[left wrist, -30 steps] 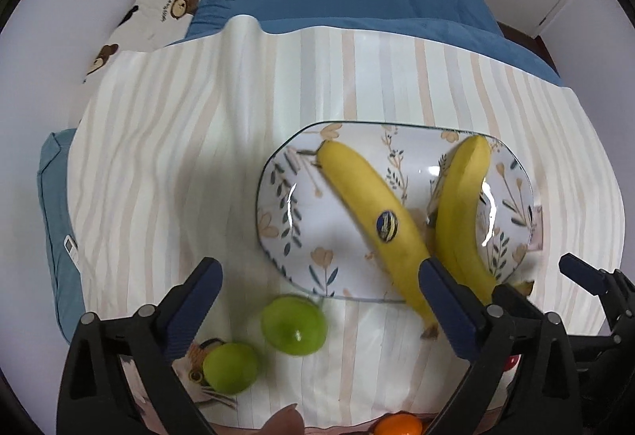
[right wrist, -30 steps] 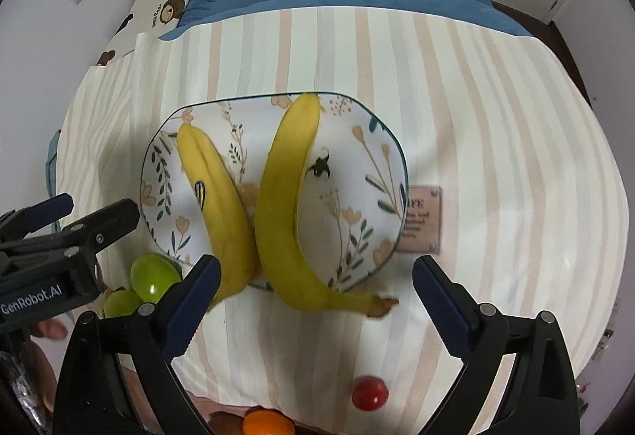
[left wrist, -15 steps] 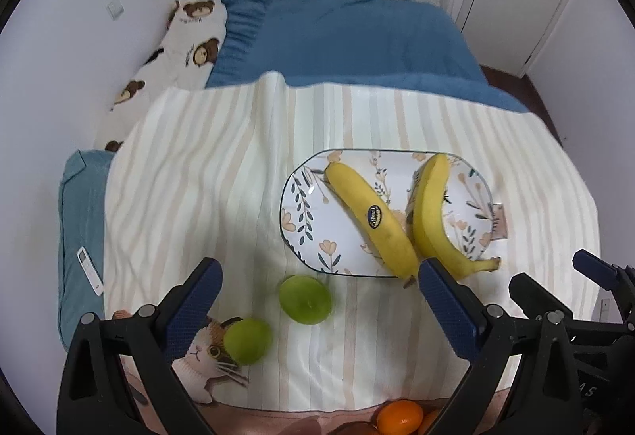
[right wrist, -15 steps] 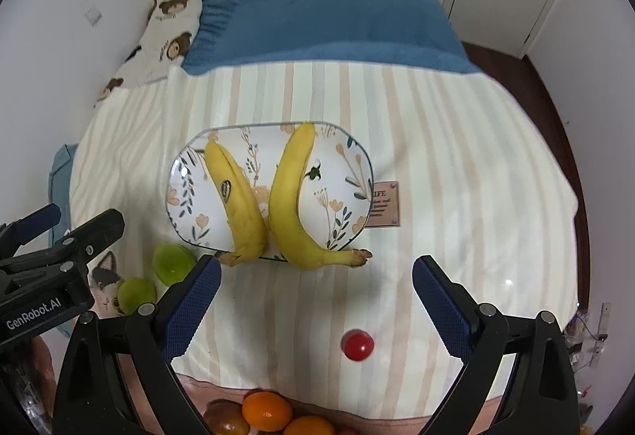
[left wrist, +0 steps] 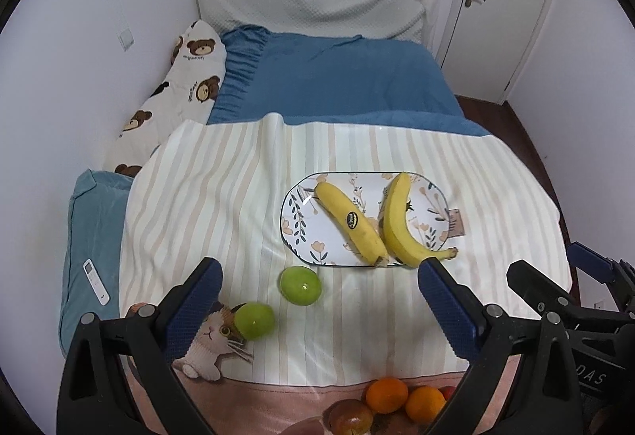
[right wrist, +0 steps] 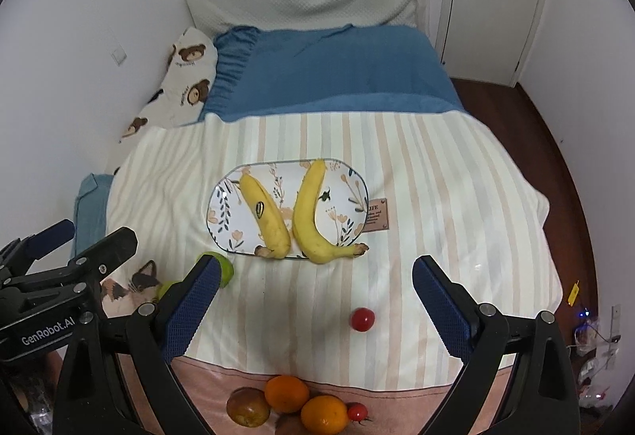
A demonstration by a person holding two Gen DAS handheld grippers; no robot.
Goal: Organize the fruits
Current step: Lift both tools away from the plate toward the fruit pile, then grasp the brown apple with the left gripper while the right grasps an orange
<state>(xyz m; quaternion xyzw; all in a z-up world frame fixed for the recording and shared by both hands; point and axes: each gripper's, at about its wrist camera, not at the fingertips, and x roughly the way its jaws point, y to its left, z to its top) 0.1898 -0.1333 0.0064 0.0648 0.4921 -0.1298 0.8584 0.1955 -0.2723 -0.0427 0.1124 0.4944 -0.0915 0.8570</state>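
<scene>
striped blanket (right wrist: 436,197) — 2 bananas (right wrist: 305,212) on plate (right wrist: 222,208)

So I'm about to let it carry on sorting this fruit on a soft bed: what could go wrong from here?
The right-hand banana has its stem past the plate rim, so a nudge might slide it off. The small red fruit and two green apples lie loose on the blanket and may roll if it dips. The oranges sit near the bed edge and could drop. Both the left gripper and right gripper are open and empty.
</scene>
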